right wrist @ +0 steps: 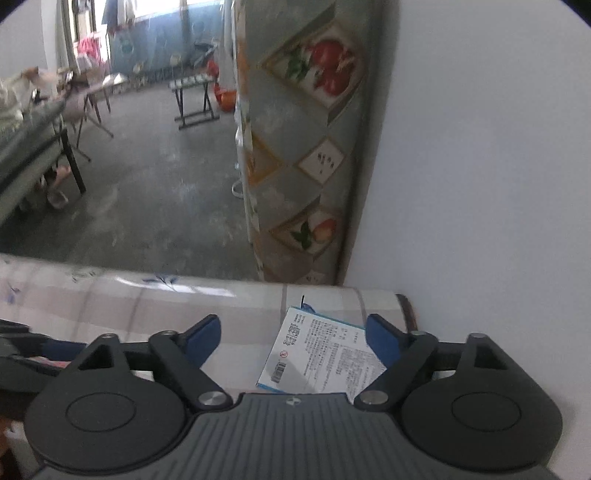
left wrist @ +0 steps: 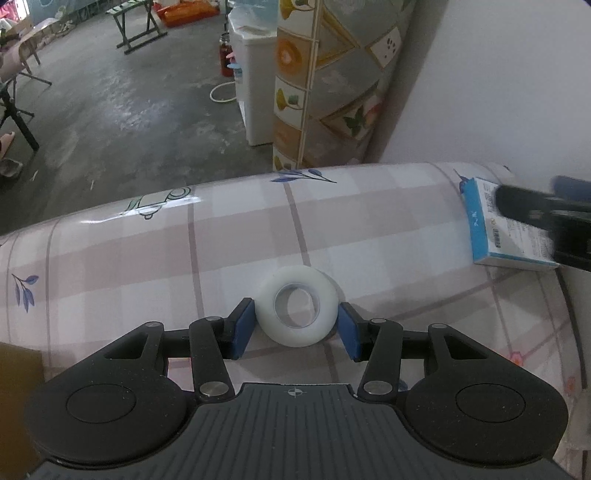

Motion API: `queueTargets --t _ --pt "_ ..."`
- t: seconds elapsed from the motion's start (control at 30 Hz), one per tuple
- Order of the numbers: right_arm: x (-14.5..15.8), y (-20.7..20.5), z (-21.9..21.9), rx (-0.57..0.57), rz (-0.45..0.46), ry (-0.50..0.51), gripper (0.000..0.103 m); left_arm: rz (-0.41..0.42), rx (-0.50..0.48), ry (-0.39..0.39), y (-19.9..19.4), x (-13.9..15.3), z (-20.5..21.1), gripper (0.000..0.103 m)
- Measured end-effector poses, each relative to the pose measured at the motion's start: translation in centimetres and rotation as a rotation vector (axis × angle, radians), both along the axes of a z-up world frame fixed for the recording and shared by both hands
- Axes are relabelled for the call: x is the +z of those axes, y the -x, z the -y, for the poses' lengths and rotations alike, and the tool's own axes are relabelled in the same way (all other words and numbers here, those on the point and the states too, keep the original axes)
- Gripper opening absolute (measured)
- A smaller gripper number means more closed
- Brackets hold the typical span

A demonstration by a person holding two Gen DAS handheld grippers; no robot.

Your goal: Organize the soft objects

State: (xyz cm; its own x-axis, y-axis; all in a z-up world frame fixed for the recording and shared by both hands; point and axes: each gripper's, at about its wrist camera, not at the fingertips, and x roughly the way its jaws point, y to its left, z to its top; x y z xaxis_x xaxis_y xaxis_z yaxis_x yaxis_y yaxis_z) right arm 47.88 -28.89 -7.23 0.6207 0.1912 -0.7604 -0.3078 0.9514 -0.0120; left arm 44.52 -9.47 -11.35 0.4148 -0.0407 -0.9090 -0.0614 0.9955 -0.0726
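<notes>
Left wrist view is showing the left gripper point(left wrist: 295, 325) pinching a white tape roll point(left wrist: 297, 307) resting on the checked tablecloth point(left wrist: 147, 251). Nearby to the right, the right gripper point(right wrist: 291, 343) is hanging spread over a blue-edged box point(right wrist: 317, 358), one pad beside its edge, not yet pressing. Both pickups seem underway; next, the right jaws likely need closing squarely across the box.

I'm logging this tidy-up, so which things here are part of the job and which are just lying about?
Job:
tape roll, between the left claw pads
box, under the open right claw

Lying about:
washer
stool
red bottle
</notes>
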Motion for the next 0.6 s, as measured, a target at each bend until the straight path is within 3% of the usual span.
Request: queueTargets --t 0.33,0.6 --pt "-2.8 -1.9 -1.2 0.001 -0.023 0.082 0.059 0.006 0.008 0.045 0.2 0.0 -0.8 0.049" --pt "-3.6 -1.4 -2.1 0.049 -0.127 0.124 0.061 0.005 0.004 0.038 0.2 -0.1 -0.8 0.049"
